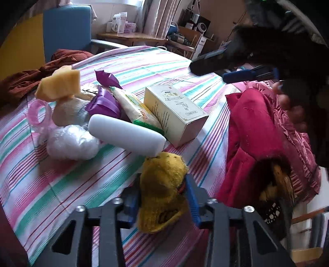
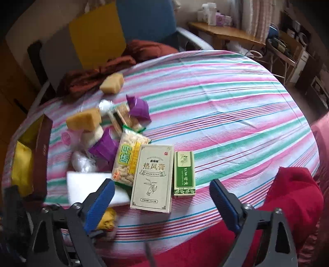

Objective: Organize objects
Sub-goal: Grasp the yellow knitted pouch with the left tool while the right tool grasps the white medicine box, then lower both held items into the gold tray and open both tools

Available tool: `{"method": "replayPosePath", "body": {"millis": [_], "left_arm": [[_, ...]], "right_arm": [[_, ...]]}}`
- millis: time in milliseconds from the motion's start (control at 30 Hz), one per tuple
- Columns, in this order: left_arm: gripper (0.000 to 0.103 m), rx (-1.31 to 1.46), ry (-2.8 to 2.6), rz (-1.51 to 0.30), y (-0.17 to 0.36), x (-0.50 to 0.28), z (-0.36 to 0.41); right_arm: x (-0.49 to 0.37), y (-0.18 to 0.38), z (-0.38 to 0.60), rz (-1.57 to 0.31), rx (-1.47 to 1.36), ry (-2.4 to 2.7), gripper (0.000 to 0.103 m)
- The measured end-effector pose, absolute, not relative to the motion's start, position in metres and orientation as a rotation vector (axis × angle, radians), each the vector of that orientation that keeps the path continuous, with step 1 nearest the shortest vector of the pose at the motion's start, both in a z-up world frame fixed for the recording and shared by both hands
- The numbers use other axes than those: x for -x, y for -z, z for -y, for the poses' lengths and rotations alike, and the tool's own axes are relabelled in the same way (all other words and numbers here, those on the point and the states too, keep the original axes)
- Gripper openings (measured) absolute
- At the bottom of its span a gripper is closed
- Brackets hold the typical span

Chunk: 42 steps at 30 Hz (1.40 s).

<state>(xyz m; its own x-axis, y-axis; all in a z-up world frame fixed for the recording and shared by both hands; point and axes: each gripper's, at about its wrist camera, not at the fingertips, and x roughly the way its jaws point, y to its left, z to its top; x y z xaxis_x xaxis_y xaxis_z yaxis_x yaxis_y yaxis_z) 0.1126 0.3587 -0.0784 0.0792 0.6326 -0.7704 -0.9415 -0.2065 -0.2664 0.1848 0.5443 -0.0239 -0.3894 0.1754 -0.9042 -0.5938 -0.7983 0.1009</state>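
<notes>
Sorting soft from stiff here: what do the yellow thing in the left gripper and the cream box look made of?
Yellow thing: knitted fabric, likely a sock; fuzzy matte surface that bunches between the pads. Cream box: printed cardboard, by its flat faces, crisp edges and slight sheen.

Blue chair (image 2: 146,22) at 12 o'clock behind striped bed (image 2: 226,98), wooden side table (image 2: 226,33) at 1 w/ boxes, curtains (image 1: 160,16) beyond, cluttered shelves (image 2: 292,47) at 2, daylight.
</notes>
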Motion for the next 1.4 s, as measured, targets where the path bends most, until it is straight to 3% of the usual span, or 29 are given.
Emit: {"method": "replayPosePath", "body": {"millis": [300,433,667,933,1133,1400], "left_arm": [[0.035,1.006,-1.587,-0.347,0.073,-0.082,-0.307],[0.035,1.023,-1.625,-0.302,0.071,-0.071,-0.286],[0.035,1.006,-1.699,-0.23,0.063,-0.058,-0.262],[0.035,0.99,-1.822,-0.156,0.042,-0.041,-0.236],[0.035,1.008,-2.012,-0.063,0.029,-0.006,-0.188],[0.036,1.078,-2.329,-0.045,0.034,0.044,-0.104]], "right_arm": [[-0.149,0.067,-0.546,-0.492,1.609,-2.079,0.081],[-0.144,0.078,-0.546,-0.477,1.653,-2.049,0.053],[-0.154,0.066,-0.541,-0.491,1.568,-2.083,0.053],[-0.155,0.003,-0.513,-0.452,1.36,-2.295,0.053],[-0.094,-0.026,-0.449,-0.381,1.346,-2.541,0.053],[0.0,-0.016,-0.354,-0.383,1.464,-2.746,0.053]]}}
